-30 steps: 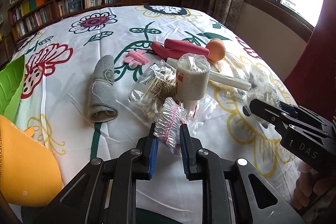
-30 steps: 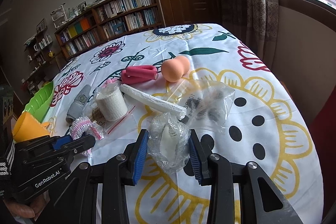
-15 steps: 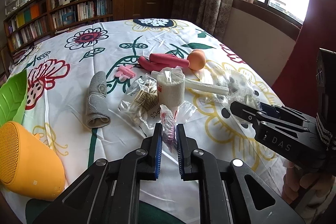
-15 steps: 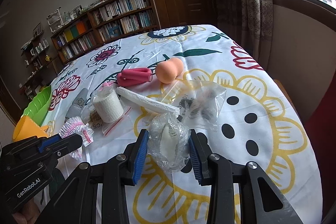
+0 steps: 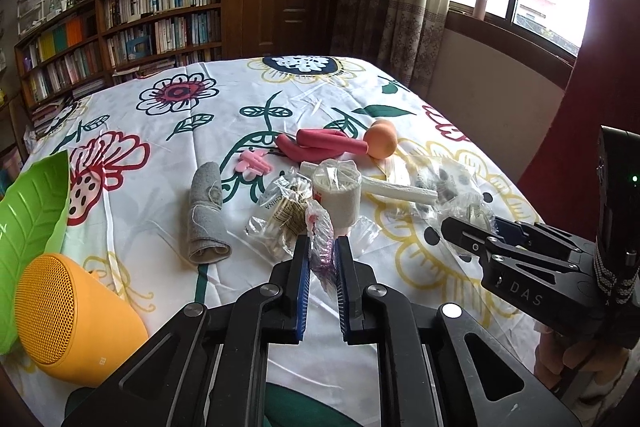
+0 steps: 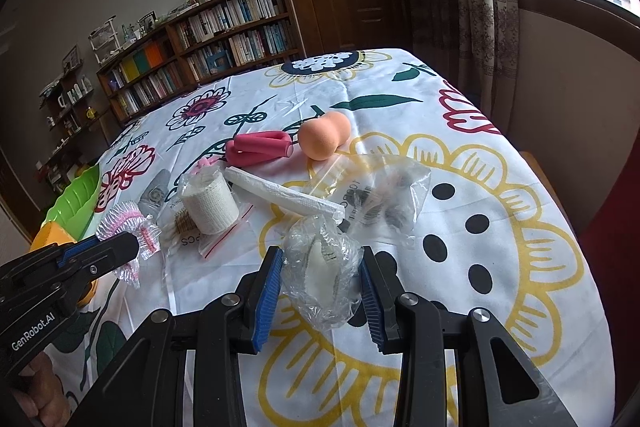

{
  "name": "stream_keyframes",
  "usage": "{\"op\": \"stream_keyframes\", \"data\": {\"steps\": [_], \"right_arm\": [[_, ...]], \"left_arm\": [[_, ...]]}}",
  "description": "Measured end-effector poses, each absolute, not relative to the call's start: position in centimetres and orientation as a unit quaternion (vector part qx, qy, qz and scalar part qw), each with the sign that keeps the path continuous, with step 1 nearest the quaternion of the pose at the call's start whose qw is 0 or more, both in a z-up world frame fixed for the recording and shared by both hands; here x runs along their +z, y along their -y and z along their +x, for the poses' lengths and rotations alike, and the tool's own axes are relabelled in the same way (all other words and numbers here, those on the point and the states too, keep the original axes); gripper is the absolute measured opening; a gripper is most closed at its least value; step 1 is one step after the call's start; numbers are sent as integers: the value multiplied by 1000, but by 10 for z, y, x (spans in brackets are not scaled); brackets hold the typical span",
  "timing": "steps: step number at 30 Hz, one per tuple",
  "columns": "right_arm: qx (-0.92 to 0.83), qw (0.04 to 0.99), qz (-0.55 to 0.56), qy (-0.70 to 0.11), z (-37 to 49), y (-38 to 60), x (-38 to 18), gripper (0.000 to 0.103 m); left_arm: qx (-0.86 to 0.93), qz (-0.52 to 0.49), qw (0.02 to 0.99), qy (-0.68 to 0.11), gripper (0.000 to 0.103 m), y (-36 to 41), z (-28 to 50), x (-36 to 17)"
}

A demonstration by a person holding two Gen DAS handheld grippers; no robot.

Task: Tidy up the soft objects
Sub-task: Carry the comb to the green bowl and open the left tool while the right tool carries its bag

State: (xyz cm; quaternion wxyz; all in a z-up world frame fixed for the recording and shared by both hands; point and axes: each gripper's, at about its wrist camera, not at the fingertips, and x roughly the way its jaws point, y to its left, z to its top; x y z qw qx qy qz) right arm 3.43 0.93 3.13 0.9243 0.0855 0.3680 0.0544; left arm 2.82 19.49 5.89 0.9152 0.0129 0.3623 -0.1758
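Note:
My left gripper (image 5: 322,251) is shut on a crumpled pink-and-clear frilly plastic cap (image 5: 319,235), which it holds above the flowered tablecloth. The same cap (image 6: 128,227) shows at the left gripper's tip in the right wrist view. My right gripper (image 6: 320,263) is shut on a clear plastic bag (image 6: 322,267) with something white inside. On the cloth beyond lie an orange sponge (image 6: 324,139), a pink foam roller (image 6: 258,149), a bagged white bandage roll (image 6: 210,203), a long white roll (image 6: 280,193) and a grey rolled cloth (image 5: 206,215).
A green leaf-shaped tray (image 5: 32,211) and a yellow-orange speaker (image 5: 68,319) sit at the table's left edge. A bag of cotton swabs (image 5: 284,211), a small pink piece (image 5: 254,163) and a clear bag of dark items (image 6: 384,195) lie mid-table. Bookshelves stand behind.
My left gripper has shut on the frilly cap and drawn back and up from the pile with it. The right gripper keeps its bag and has risen slightly.

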Motion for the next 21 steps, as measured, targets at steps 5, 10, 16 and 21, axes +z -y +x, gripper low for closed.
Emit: {"op": "stream_keyframes", "data": {"steps": [5,10,16,21], "right_arm": [[54,925,86,-367,33,-10,32,40],[55,926,89,-362,30,-12,37,40],[56,928,92,-357,28,-16,40,40],[57,928,96,-355,25,-22,42,40]], "left_arm": [[-172,14,916,-361,12,-196,28,59],[-167,18,921,-351,12,-198,27,64],[-158,16,929,-335,12,-206,30,75],[-143,4,937,-318,12,-223,38,86]]}}
